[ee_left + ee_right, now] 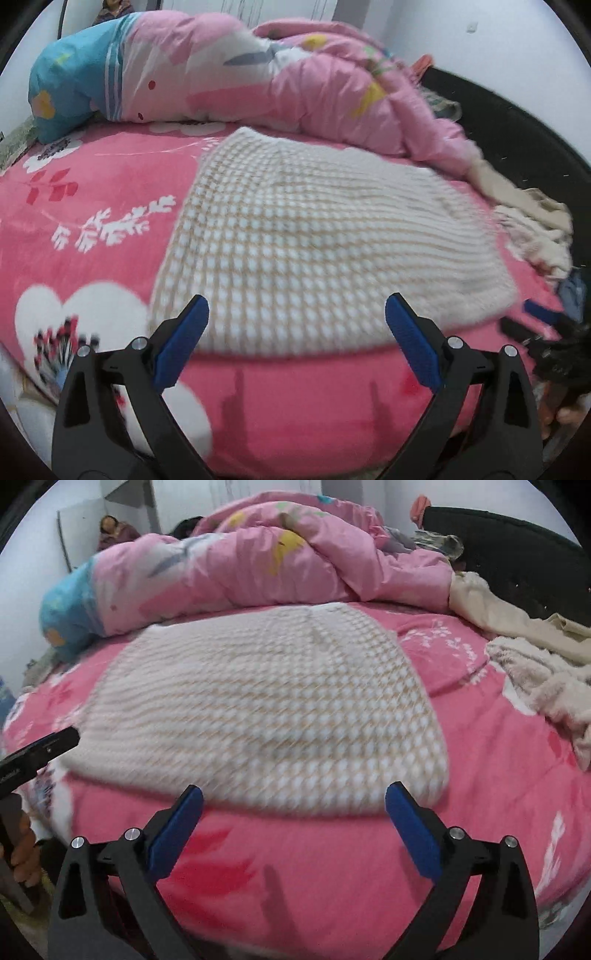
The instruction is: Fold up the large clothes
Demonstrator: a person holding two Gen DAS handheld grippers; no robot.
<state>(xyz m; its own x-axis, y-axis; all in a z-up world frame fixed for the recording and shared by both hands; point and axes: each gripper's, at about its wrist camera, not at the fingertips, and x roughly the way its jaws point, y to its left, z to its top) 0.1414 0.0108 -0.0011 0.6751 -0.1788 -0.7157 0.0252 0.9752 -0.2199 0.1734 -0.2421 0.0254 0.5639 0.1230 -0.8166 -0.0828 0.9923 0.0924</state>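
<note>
A cream and tan knitted garment (pixel 295 236) (pixel 258 709) lies folded flat on the pink bed cover (pixel 295 406) (pixel 314 867). My left gripper (pixel 297 306) hangs open just short of the garment's near edge, nothing between its blue pads. My right gripper (pixel 293 794) also stands open at the same near edge, empty. The right gripper's tip (pixel 535 310) shows at the right rim of the left wrist view. The left gripper's black finger (pixel 48 744) shows at the left rim of the right wrist view, with a hand (pixel 26 853) below it.
A pink and blue quilt (pixel 229 74) (pixel 240 561) is bunched along the far side of the bed. Beige clothes (pixel 532 229) (pixel 535 664) lie heaped at the right. A dark headboard (pixel 517 554) stands behind them. White walls (pixel 480 33) close the back.
</note>
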